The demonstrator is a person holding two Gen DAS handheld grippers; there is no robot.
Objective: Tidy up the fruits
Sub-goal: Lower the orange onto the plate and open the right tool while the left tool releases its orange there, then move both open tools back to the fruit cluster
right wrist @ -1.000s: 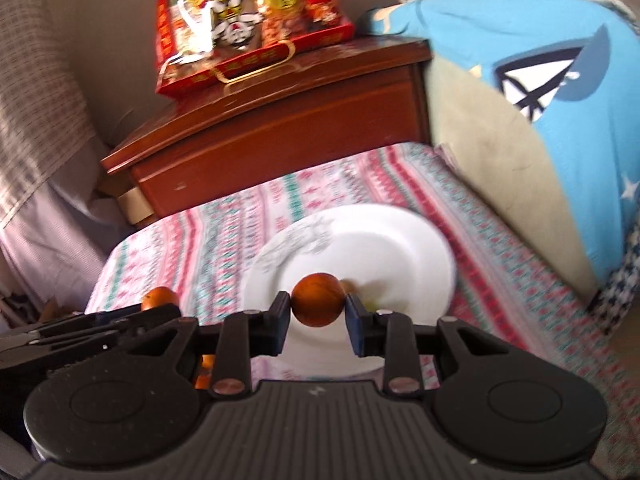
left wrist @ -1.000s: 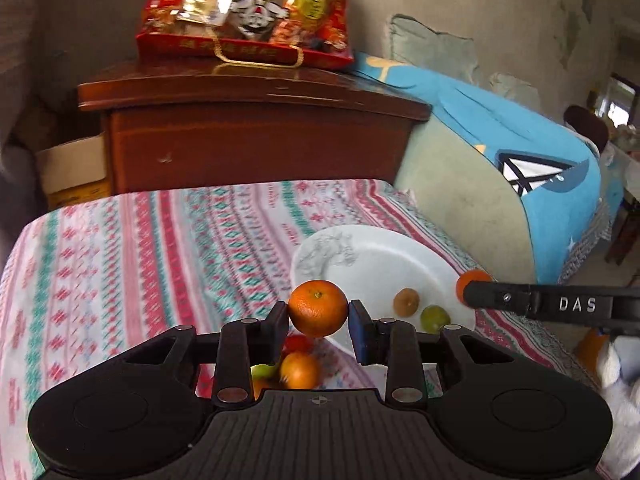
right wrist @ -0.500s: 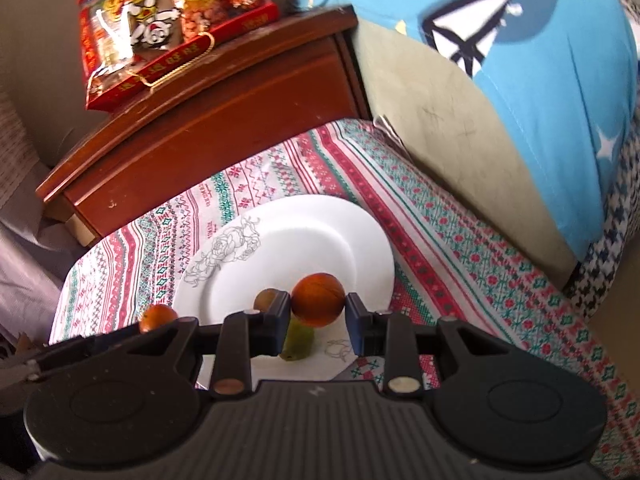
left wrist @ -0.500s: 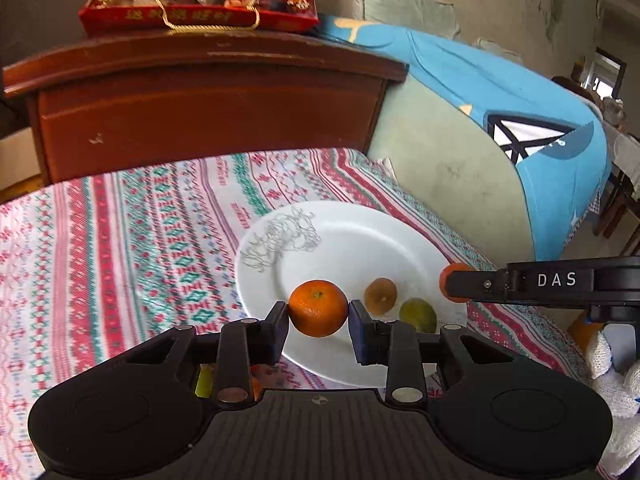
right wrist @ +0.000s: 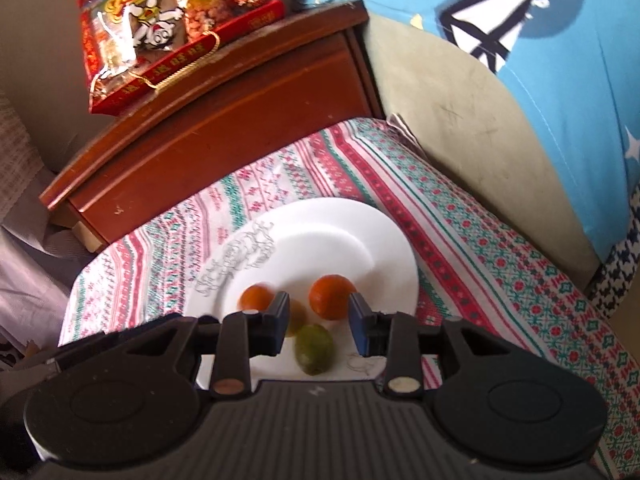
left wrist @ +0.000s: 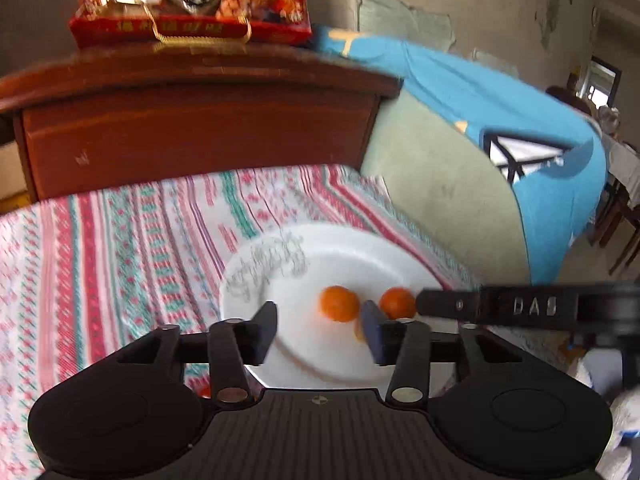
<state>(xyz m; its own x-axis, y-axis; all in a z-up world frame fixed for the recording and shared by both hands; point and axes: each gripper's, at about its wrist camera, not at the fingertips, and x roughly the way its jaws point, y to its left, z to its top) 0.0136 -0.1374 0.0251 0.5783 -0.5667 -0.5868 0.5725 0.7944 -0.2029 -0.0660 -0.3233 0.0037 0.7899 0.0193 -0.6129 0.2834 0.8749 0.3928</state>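
Left gripper [left wrist: 318, 330] and right gripper [right wrist: 318, 320] both spread, empty; two oranges [right wrist: 331, 297] loose on plate [right wrist: 384, 236]; risk: retreating fingers nudge them rolling off rim.

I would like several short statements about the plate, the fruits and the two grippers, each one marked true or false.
1. Both grippers are open. True: the left gripper and the right gripper hold nothing.
2. The white plate holds no fruit. False: two orange fruits and a green fruit lie on it.
3. The plate rests on a patterned cloth. True.
4. The red snack bag lies on the plate. False: it sits on the wooden cabinet.
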